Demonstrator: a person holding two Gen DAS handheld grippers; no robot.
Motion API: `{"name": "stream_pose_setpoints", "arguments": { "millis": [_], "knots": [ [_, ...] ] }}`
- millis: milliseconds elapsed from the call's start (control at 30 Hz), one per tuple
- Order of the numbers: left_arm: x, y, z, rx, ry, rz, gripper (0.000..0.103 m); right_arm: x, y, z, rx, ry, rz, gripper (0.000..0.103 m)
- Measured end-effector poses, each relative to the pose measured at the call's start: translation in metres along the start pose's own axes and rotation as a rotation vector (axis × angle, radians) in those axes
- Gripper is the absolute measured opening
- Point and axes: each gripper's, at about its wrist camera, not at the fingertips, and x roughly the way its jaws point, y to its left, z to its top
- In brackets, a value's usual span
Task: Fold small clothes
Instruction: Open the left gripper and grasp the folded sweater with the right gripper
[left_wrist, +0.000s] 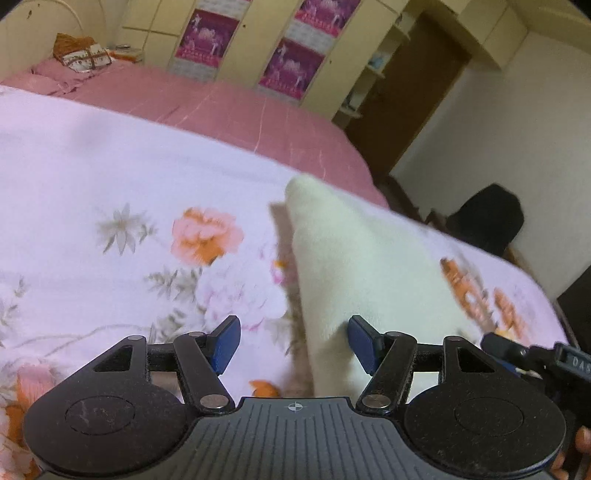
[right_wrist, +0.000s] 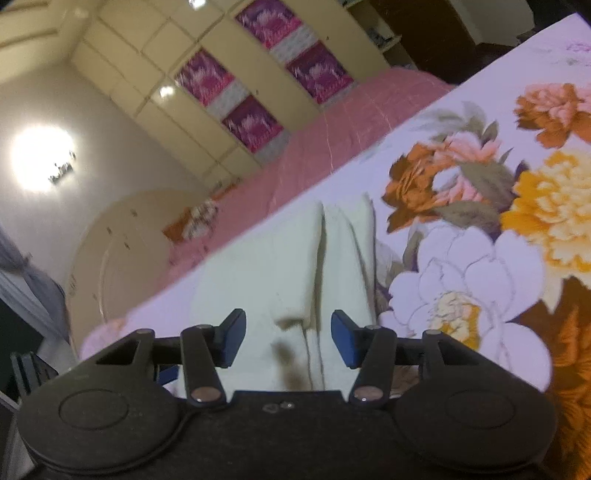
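Note:
A small cream-white garment (left_wrist: 354, 254) lies on the floral blanket (left_wrist: 110, 177). In the left wrist view it runs from near my right finger up and away. My left gripper (left_wrist: 293, 341) is open, with the garment's near edge beside its right pad (left_wrist: 364, 341). In the right wrist view the garment (right_wrist: 280, 266) lies folded lengthwise, with a crease down its middle. My right gripper (right_wrist: 288, 341) is open just above the garment's near end, holding nothing. The other gripper (left_wrist: 535, 354) shows at the right edge of the left wrist view.
The floral blanket (right_wrist: 480, 229) covers the near part of a bed with a pink sheet (left_wrist: 229, 107). Pillows (left_wrist: 83, 55) lie at the far end. A cream wardrobe with purple panels (left_wrist: 288, 62) stands behind. A dark object (left_wrist: 487, 218) sits beside the bed.

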Motion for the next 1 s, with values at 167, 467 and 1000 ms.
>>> {"name": "stream_pose_setpoints", "arguments": {
  "millis": [167, 467, 1000],
  "knots": [
    [0.008, 0.0, -0.008, 0.005, -0.016, -0.003, 0.067, 0.008, 0.005, -0.004, -0.034, 0.052, 0.008, 0.049],
    [0.016, 0.008, -0.01, 0.008, -0.009, -0.029, 0.069, 0.015, 0.003, -0.001, -0.001, 0.083, 0.018, 0.046],
    [0.027, -0.004, 0.011, 0.04, -0.007, 0.048, 0.069, 0.016, 0.07, -0.011, -0.34, 0.03, -0.092, 0.015]
  ]
}}
